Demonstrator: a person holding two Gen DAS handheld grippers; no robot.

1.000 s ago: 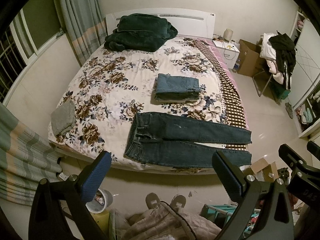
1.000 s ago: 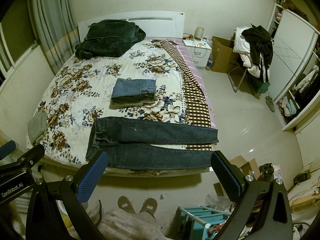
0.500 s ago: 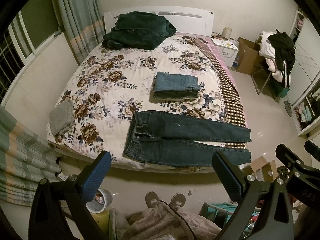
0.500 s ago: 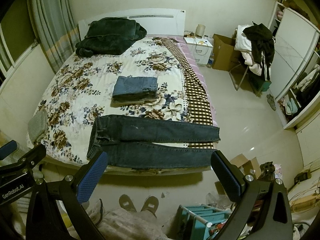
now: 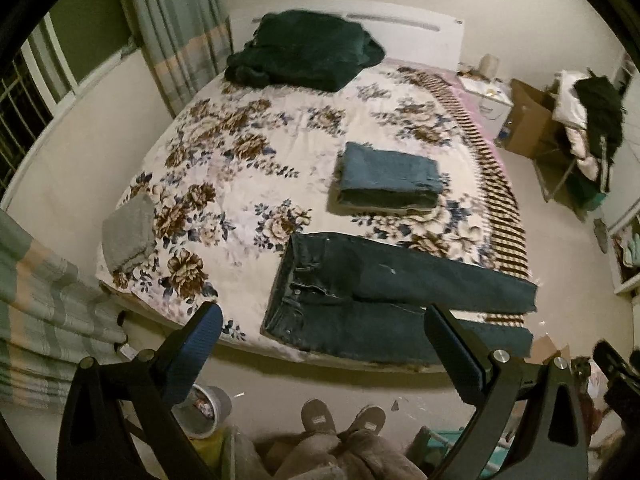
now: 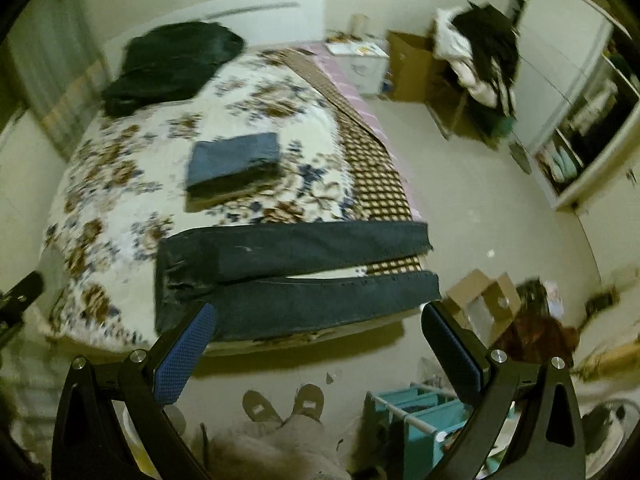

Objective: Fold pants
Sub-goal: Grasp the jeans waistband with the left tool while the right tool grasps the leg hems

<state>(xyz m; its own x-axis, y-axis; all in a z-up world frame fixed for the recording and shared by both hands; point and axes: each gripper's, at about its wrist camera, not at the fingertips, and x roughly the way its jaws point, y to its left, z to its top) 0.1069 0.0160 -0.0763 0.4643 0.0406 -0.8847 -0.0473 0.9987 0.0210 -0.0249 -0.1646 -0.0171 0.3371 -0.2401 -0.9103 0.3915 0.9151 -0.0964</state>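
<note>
Dark blue jeans (image 5: 384, 300) (image 6: 296, 280) lie flat along the near edge of the floral bed (image 5: 248, 168), waistband to the left, both legs stretched right and slightly apart. My left gripper (image 5: 320, 344) is open and empty, held high above the floor short of the bed's edge, in line with the waistband. My right gripper (image 6: 316, 340) is open and empty too, hovering in front of the near leg. A stack of folded jeans (image 5: 388, 180) (image 6: 234, 164) rests mid-bed behind the flat pair.
A dark green blanket (image 5: 304, 52) is piled at the headboard. A grey folded cloth (image 5: 128, 232) sits on the bed's left corner. A person's slippered feet (image 5: 340, 420) stand on the floor by the bed. A teal rack (image 6: 412, 416) and cardboard boxes (image 6: 484, 296) stand to the right.
Both grippers have moved closer to the bed's near edge, so the jeans look larger. The right wrist view has swung right and is blurred with motion. Both stay open.
</note>
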